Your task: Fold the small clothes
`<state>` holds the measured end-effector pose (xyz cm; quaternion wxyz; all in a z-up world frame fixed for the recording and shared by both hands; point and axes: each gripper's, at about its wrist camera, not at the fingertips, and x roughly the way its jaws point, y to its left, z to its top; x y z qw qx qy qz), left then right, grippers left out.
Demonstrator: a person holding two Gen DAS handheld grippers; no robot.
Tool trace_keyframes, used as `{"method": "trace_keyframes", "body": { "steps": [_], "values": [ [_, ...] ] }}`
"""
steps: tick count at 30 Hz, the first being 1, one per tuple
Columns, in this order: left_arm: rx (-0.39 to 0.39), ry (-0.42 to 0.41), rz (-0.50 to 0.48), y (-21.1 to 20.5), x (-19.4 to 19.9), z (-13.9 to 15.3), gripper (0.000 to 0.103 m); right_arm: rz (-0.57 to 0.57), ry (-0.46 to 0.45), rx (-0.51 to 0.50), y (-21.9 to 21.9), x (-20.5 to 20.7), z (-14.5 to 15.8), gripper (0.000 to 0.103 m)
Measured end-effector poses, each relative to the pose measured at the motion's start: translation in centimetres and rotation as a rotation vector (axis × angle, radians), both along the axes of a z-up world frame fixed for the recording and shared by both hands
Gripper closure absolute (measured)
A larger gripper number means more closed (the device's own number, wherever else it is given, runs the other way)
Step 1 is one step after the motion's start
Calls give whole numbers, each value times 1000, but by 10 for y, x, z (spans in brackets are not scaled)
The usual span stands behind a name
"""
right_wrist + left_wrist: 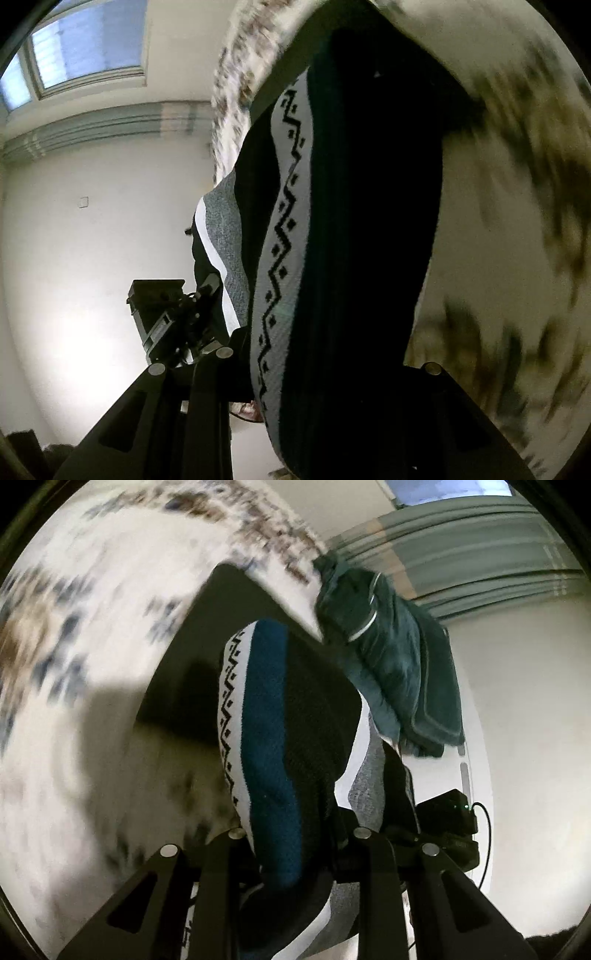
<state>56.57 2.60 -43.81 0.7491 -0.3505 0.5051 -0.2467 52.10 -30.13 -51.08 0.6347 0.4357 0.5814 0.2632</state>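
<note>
Sock (266, 738) between both tongs (295, 849)

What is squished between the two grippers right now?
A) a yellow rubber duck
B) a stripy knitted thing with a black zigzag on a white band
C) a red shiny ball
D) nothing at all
B. The knitted garment, with blue, black and grey stripes and a black zigzag on a white band, runs down between the fingers of the left gripper and the right gripper.

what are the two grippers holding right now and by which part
Both hold the striped knit garment: the left gripper and the right gripper each clamp an edge of it; which part cannot be told.
</note>
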Motion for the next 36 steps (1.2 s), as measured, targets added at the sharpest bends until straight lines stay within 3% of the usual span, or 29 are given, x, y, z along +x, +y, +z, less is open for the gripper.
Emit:
{"method": "trace_keyframes", "body": {
  "steps": [2,7,14,18,19,21,25,26,27,28,29,30,31,36],
  "values": [
    [23,-24,8,-2,40,7,84,-1,-19,-20,3,40,6,73],
    [95,-31,9,-5,107,-6,84,0,-28,-85,-14,124,2,73],
    [208,23,-23,-16,162,-42,83,-2,11,-169,-13,176,-25,73],
    [261,41,-36,-17,165,-39,77,1,39,-209,-11,179,-21,66],
    [293,44,-33,-18,164,-36,68,9,44,-267,-14,176,-16,66],
    [398,54,-9,-18,160,-30,59,28,46,-386,-21,176,-7,47],
    [545,13,54,-20,148,-13,56,37,3,-667,-13,170,15,33],
    [585,-16,73,-21,141,-7,48,36,-18,-756,-12,165,22,32],
    [618,-26,81,-23,137,-3,23,38,-25,-817,-10,159,26,32],
    [649,-33,84,-26,132,1,11,36,-31,-869,-12,154,33,30],
    [683,-42,87,-30,125,7,3,27,-42,-926,-8,144,42,20],
    [705,-52,87,-34,117,12,3,24,-47,-972,-5,136,46,7],
    [719,-53,85,-36,114,15,3,20,-47,-1004,-12,124,54,2],
    [806,-87,96,-54,78,43,1,-11,-75,-1167,-3,73,92,0]
  ]
}}
